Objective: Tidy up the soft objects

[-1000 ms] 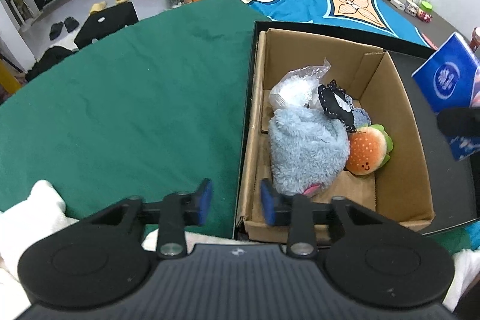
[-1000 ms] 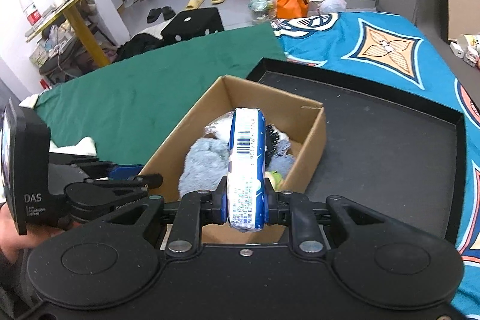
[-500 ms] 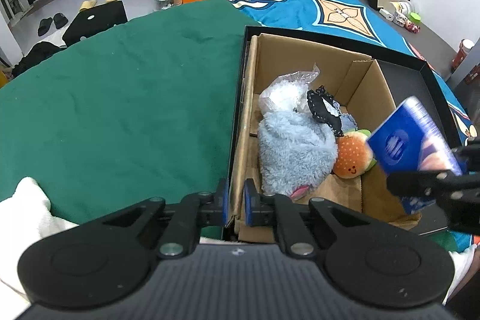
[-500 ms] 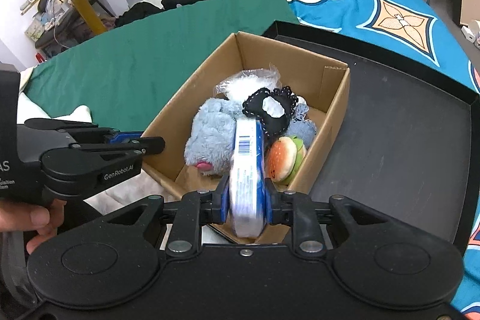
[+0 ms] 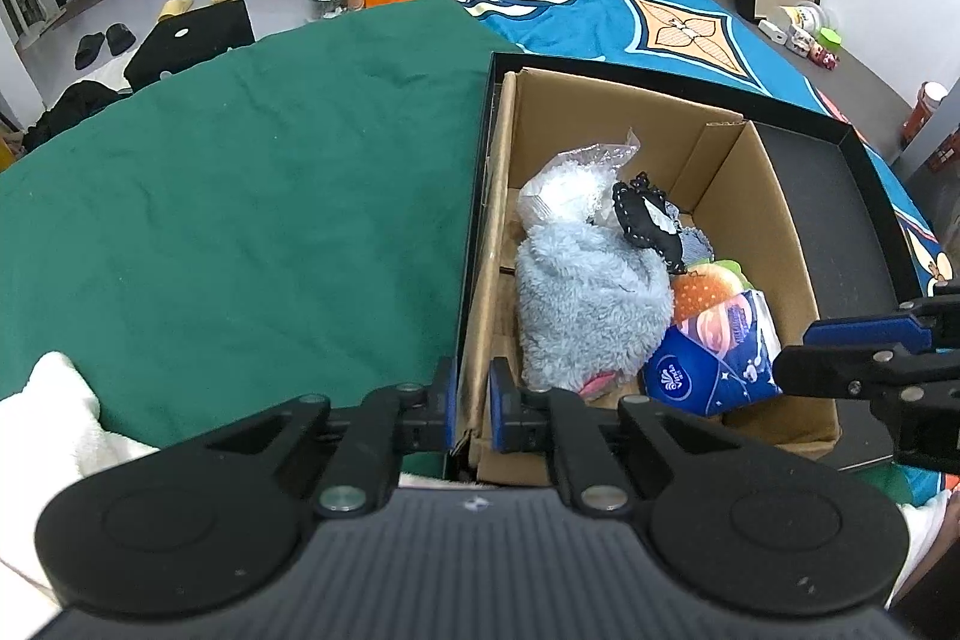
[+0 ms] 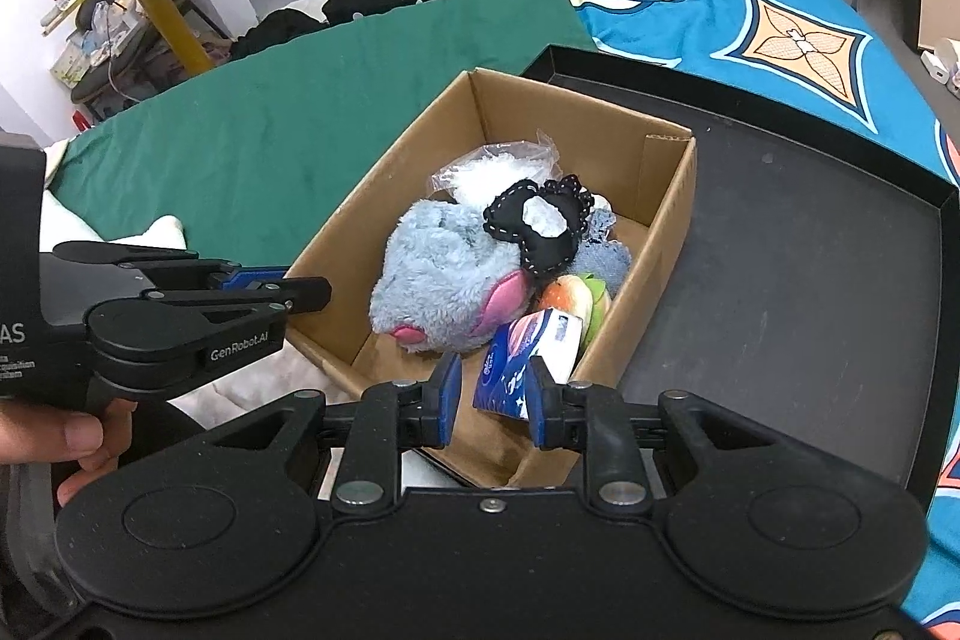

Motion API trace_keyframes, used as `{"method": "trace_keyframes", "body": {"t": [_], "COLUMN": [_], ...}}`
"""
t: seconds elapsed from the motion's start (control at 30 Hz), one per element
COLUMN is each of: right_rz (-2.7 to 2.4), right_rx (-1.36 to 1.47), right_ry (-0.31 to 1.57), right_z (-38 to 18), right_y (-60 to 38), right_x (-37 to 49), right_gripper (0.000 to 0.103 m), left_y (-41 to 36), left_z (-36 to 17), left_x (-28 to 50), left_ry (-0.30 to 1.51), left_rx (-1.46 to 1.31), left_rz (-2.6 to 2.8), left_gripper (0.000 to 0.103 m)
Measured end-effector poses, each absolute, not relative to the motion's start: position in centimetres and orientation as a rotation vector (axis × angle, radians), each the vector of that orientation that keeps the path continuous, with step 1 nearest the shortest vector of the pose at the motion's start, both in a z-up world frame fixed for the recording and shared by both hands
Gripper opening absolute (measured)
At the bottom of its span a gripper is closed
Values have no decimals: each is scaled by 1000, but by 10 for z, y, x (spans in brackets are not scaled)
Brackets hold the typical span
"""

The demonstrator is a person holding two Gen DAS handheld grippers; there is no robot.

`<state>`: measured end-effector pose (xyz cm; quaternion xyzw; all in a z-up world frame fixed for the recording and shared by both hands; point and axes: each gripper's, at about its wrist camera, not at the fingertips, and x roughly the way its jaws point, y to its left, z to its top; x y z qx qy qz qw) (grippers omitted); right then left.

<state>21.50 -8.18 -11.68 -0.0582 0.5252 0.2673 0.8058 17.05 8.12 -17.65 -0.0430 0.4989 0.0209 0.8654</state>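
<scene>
1. A green cloth (image 5: 240, 220) covers the surface. On it sits a black tray (image 6: 780, 280) holding the cardboard box (image 5: 768, 220), my landmark.
2. The left gripper (image 5: 471, 400) is pinched tight on the box's near-left wall. If I tug, the box could slide or the flap could crease.
3. The right gripper (image 6: 493, 400) hangs over the box's near end with its jaws apart. The blue tissue pack (image 5: 708, 370) lies tilted in the box's near-right corner, leaning on the burger plush (image 5: 702, 289).
4. One fingertip sits right at the pack's edge, so pulling away carelessly might drag it back out.
5. The grey-blue plush (image 5: 588, 304) fills the middle of the box, so more items may pile above the rim and spill.
6. Hard to read:
   - whether the tray's rim is also caught in the left grip
   - what the clear plastic bag (image 5: 564, 190) at the box's far end holds
   - what lies under the black stitched piece (image 5: 645, 220)
   - the white cloth (image 5: 48, 412) left of the box, which is cut off
</scene>
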Motion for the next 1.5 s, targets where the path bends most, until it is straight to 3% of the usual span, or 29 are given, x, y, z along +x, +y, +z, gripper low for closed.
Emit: {"method": "trace_keyframes", "body": {"t": [0.33,0.5,0.7,0.8,0.87,1.07,1.3,1.5], "right_rz": [542,516,499,488,478,439,393,354], "right_rx": [-51,-12,32,52,67,116,158,174], "right_ry": [1095,1074,1052,1040,1035,1022,1007,972], "right_z": [-108,-104,-101,-99,-98,-98,-93,-84], "right_y": [-106,-126,-149,-160,-169,-193,-216,-229], "right_x": [222,225,227,226,226,219,209,197], "right_gripper": [27,45,53,59,66,84,101,103], "left_y": [74,72,65,61,58,44,29,18], "left_z": [-176,-170,-166,-162,-158,-143,-125,-105], "left_x": [172,170,172,172,171,169,159,147], "left_ry": [1057,1048,1064,1063,1065,1054,1034,1009], "left_rx": [-51,-26,19,40,25,41,33,23], "left_rz": [57,69,91,101,99,101,101,107], "left_gripper": [11,14,17,28,41,61,74,83]}}
